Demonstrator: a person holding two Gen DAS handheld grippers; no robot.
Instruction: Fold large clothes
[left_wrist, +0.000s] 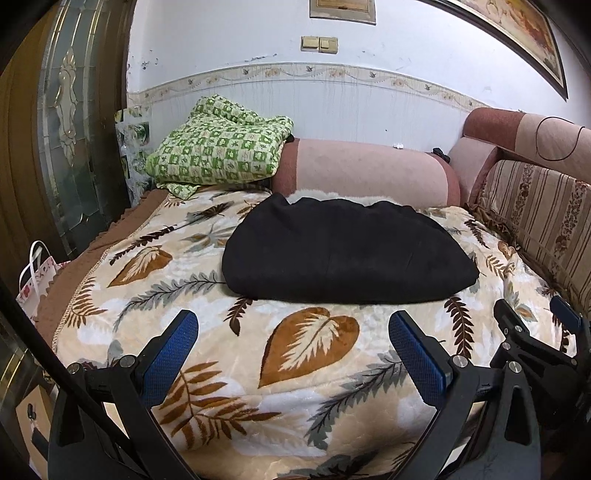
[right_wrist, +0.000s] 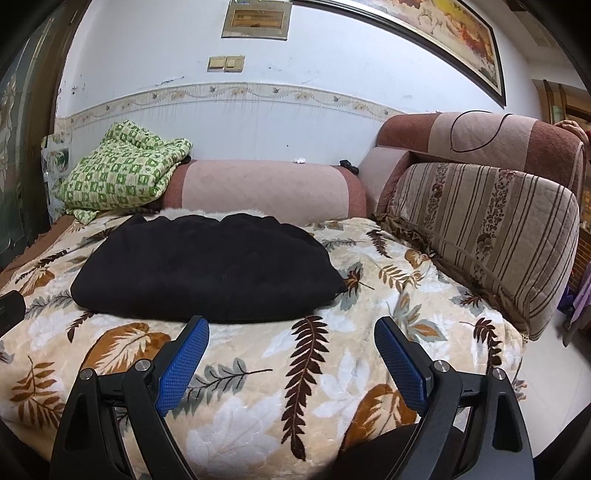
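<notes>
A black garment (left_wrist: 343, 251) lies folded into a thick bundle on the leaf-patterned blanket (left_wrist: 310, 373); it also shows in the right wrist view (right_wrist: 207, 269). My left gripper (left_wrist: 293, 328) is open and empty, hovering over the blanket short of the garment's near edge. My right gripper (right_wrist: 291, 332) is open and empty, its fingertips just short of the garment's near right edge. The right gripper also shows at the right edge of the left wrist view (left_wrist: 532, 314).
A green checked cloth (left_wrist: 218, 147) is piled at the back left on a pink bolster (left_wrist: 365, 170). A striped cushion (right_wrist: 487, 236) lines the right side. A glass door (left_wrist: 70, 122) and a bag (left_wrist: 33, 280) stand at the left. The wall is behind.
</notes>
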